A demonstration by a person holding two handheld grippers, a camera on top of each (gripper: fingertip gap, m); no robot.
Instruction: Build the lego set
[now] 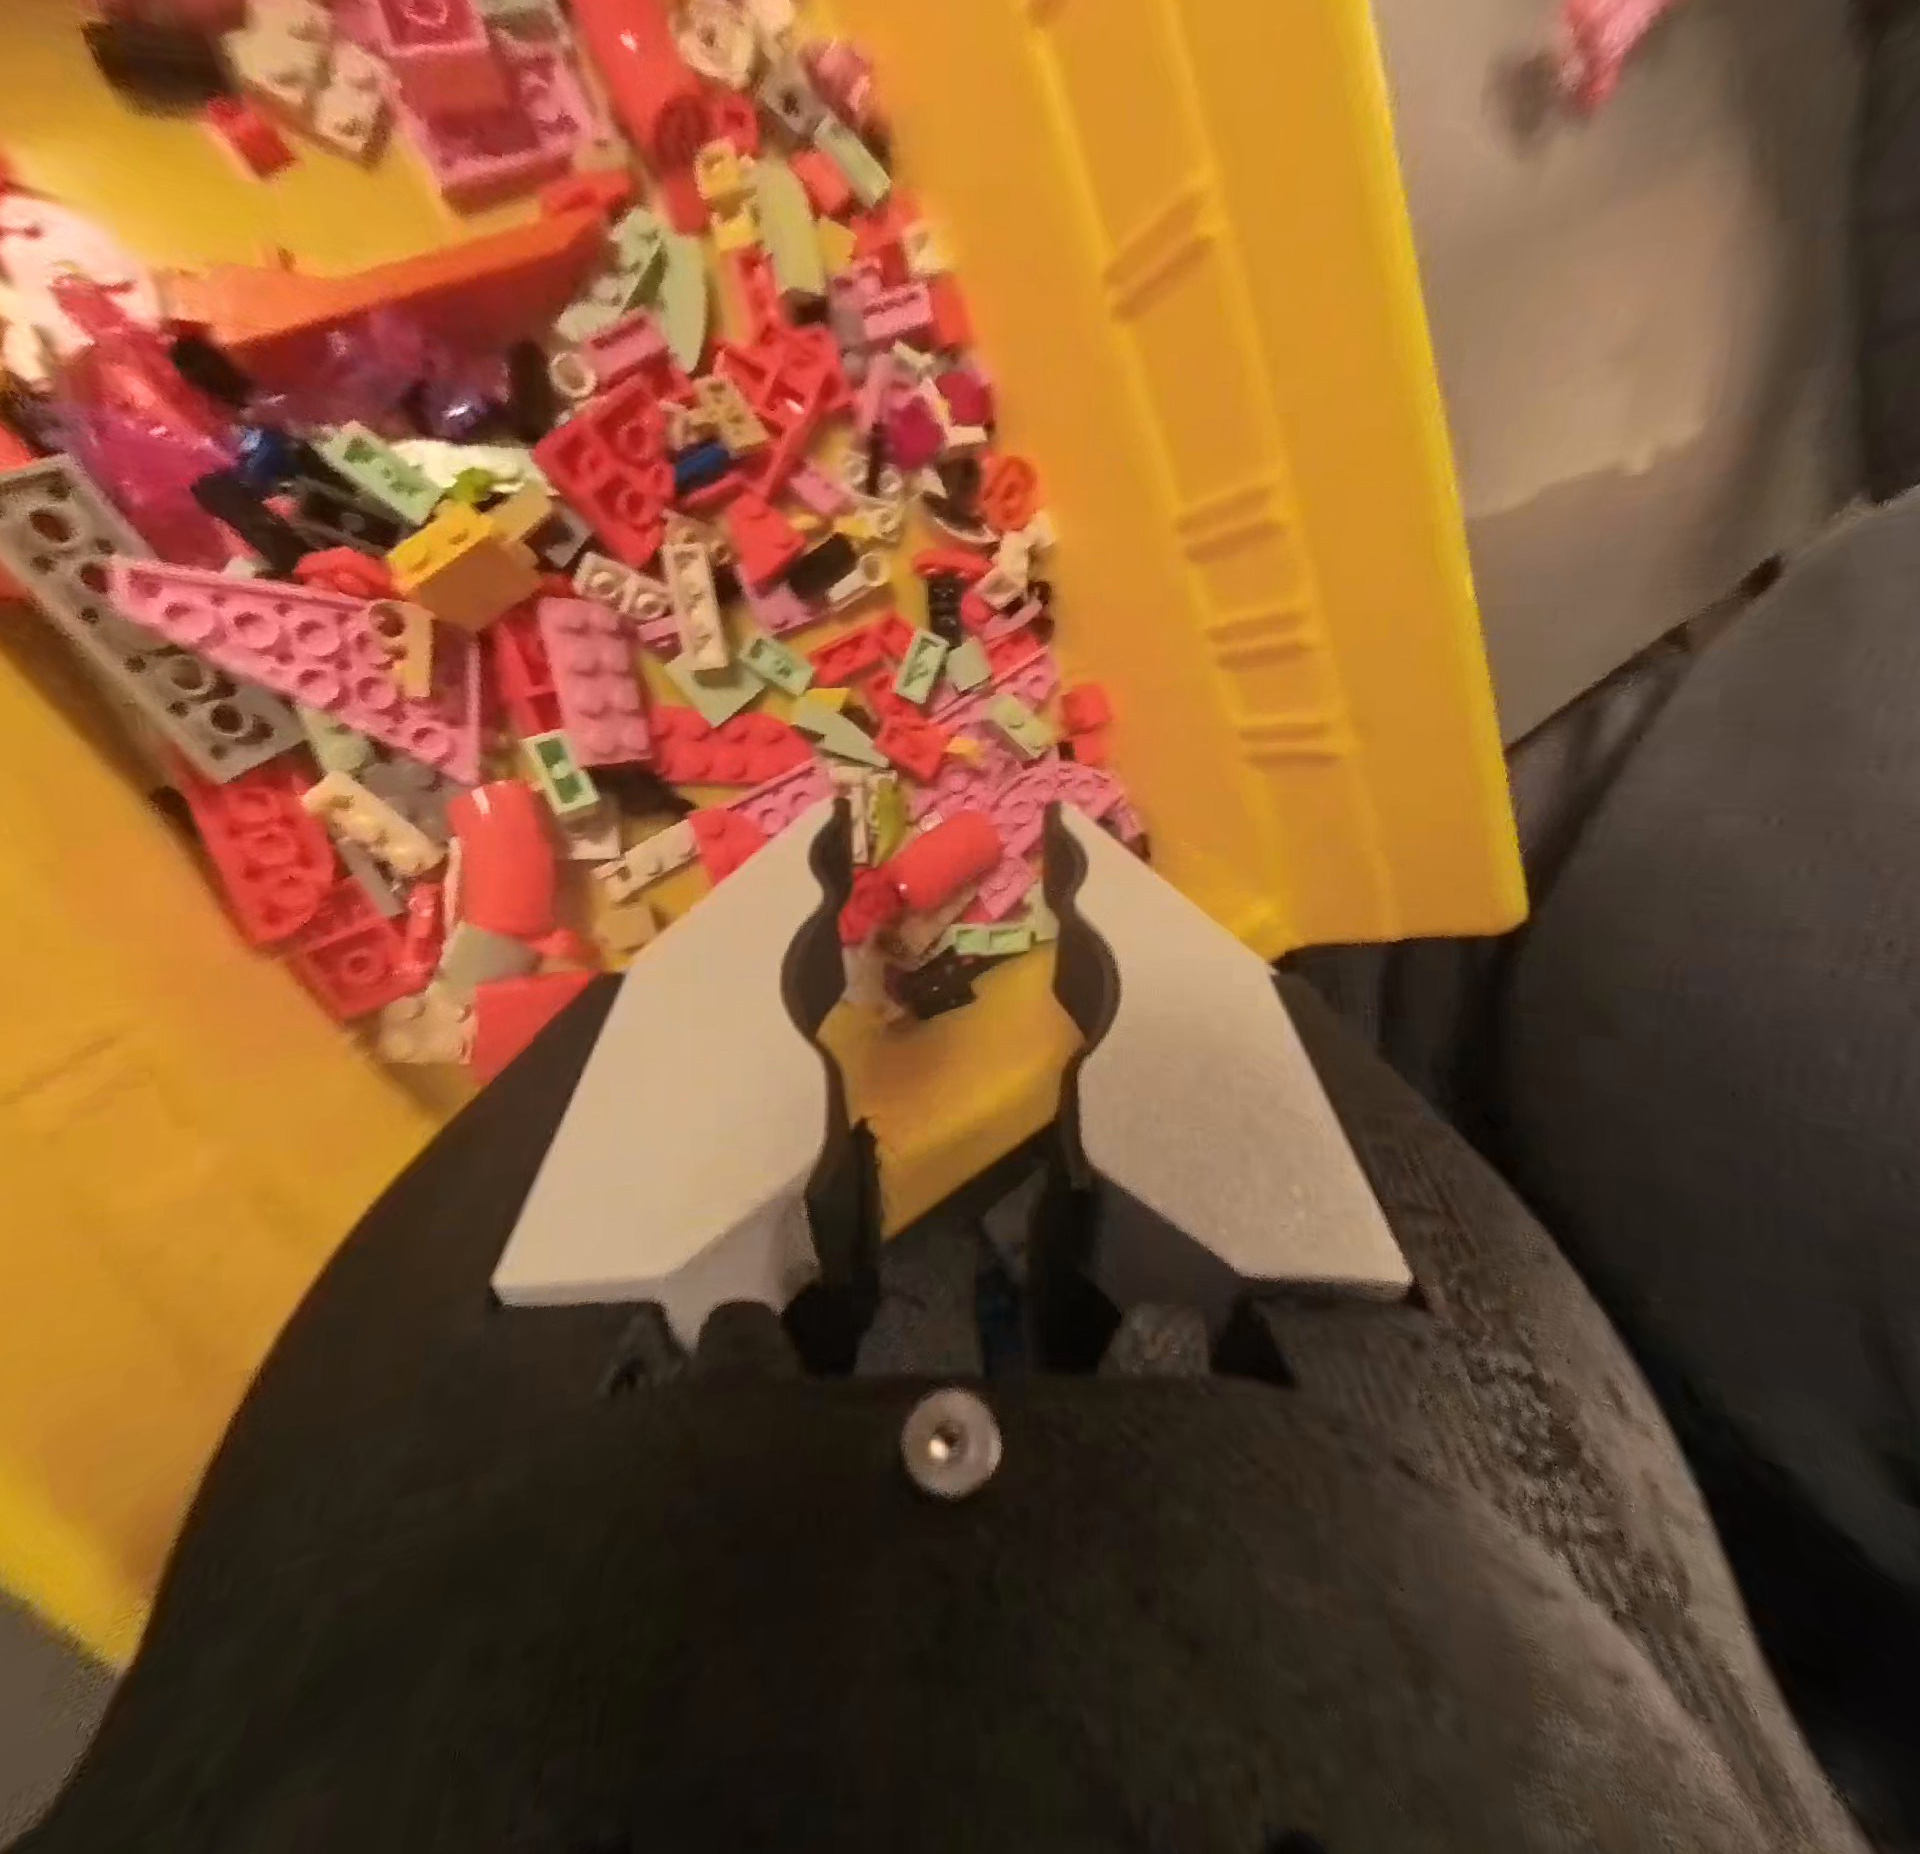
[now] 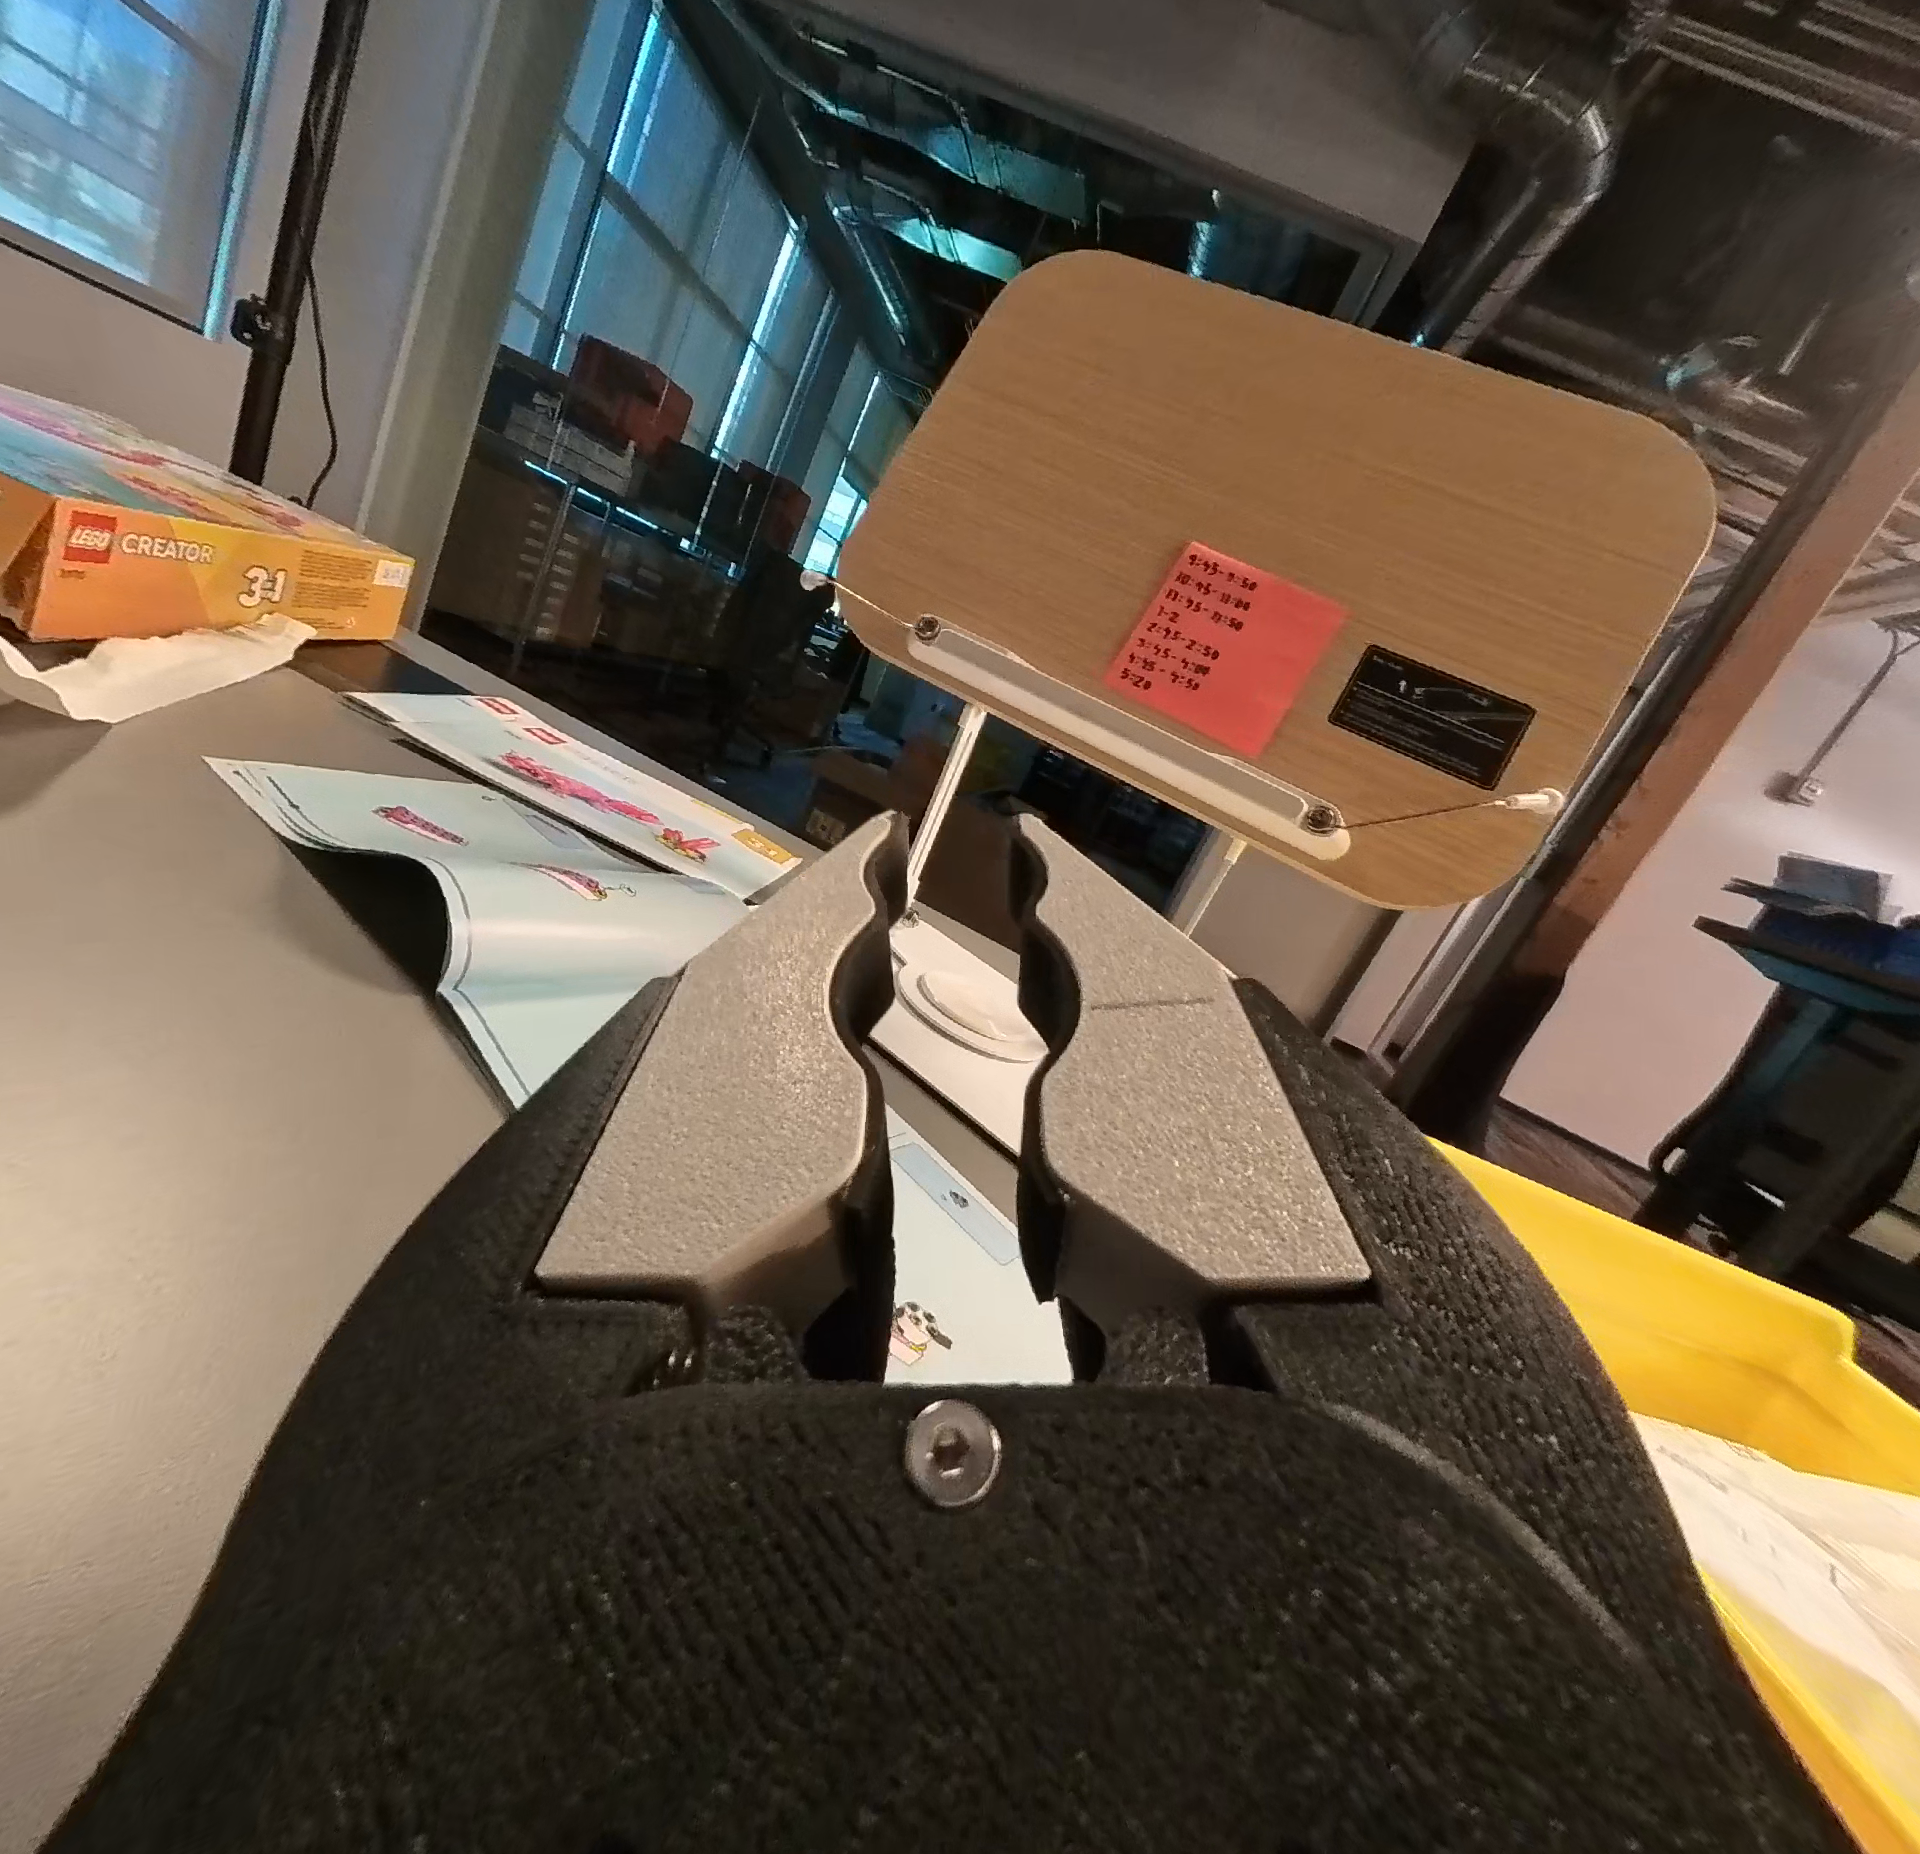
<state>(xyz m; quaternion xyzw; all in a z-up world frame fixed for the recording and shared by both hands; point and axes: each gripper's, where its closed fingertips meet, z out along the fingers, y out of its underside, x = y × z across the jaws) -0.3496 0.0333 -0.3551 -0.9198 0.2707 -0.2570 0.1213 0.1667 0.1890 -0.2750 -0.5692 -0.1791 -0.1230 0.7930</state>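
Yellow plastic bin (image 1: 1195,454), left wrist view: loose heap of small plastic building bricks (image 1: 644,516), pink, red, mint, dumped for picking. Left gripper (image 1: 943,828) just above heap near bin wall, fingers (image 1: 748,931) spread, red rounded brick (image 1: 951,854) between them, pads not pressing; nothing held.

Right wrist view: right gripper (image 2: 956,838) over grey bench (image 2: 208,1025), fingers (image 2: 769,983) slightly apart, empty. Printed instruction booklets (image 2: 540,869) flat on bench; wooden book stand (image 2: 1299,557) propped beyond; orange cardboard box (image 2: 208,568) far left.

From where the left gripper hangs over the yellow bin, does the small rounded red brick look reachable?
Probably yes. The left gripper is open just above the rounded red brick, which lies on top of the pile in the yellow bin between the fingertips. Neighbouring pink plates crowd it.
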